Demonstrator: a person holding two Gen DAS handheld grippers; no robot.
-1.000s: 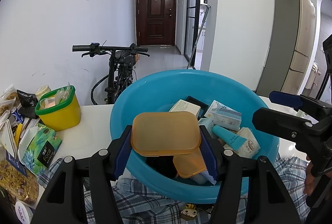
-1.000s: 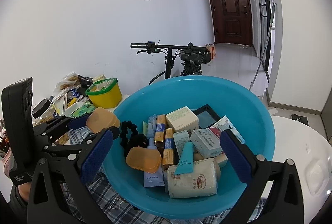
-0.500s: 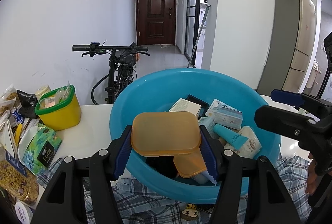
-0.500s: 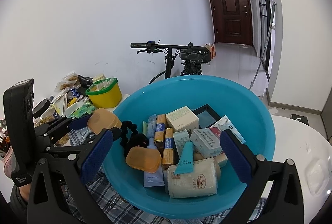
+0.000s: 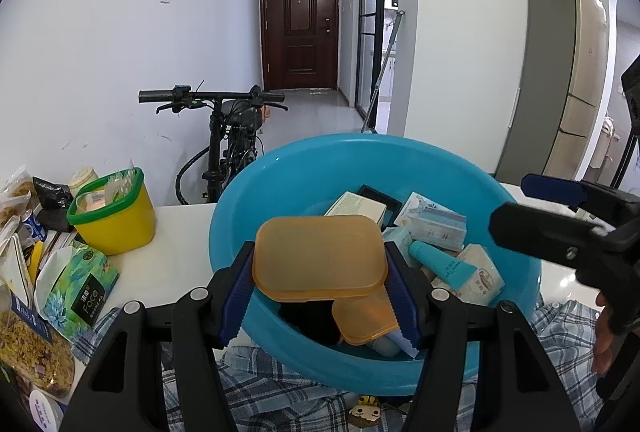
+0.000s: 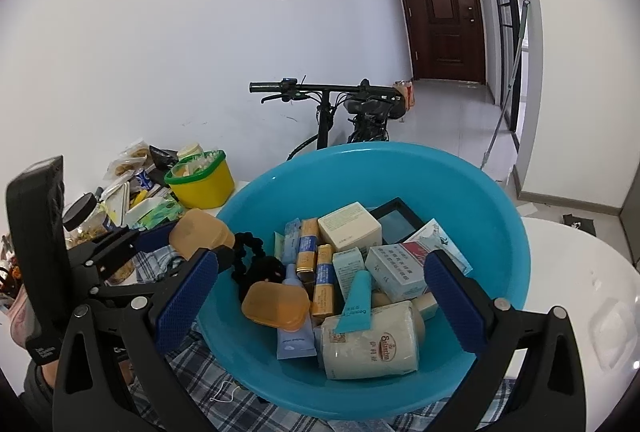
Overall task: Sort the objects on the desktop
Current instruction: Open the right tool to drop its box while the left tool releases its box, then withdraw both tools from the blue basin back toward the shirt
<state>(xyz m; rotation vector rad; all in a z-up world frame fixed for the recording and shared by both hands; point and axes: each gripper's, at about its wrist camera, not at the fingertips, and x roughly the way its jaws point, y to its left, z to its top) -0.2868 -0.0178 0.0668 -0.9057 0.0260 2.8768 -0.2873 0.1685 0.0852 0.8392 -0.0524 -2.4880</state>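
My left gripper (image 5: 320, 272) is shut on a translucent orange lidded box (image 5: 320, 252), which it holds level over the near rim of the blue basin (image 5: 360, 142). The right wrist view has this same gripper (image 6: 160, 236) and box (image 6: 200, 232) at the basin's left edge. Above the basin (image 6: 400, 148), my right gripper (image 6: 320, 292) stands wide open with nothing between its blue pads. It enters the left wrist view from the right (image 5: 532, 208). Inside the basin lie a second orange box (image 6: 276, 306), a white bottle (image 6: 372, 344), a teal tube (image 6: 358, 296), a black scrunchie (image 6: 252, 260) and several small cartons.
A yellow tub with a green rim (image 5: 114, 216) stands on the white table (image 5: 176, 244) left of the basin. Nearer lie a tissue pack (image 5: 76, 288) and snack bags. A plaid cloth (image 5: 260, 384) lies under the basin. A bicycle (image 5: 228, 136) leans behind the table.
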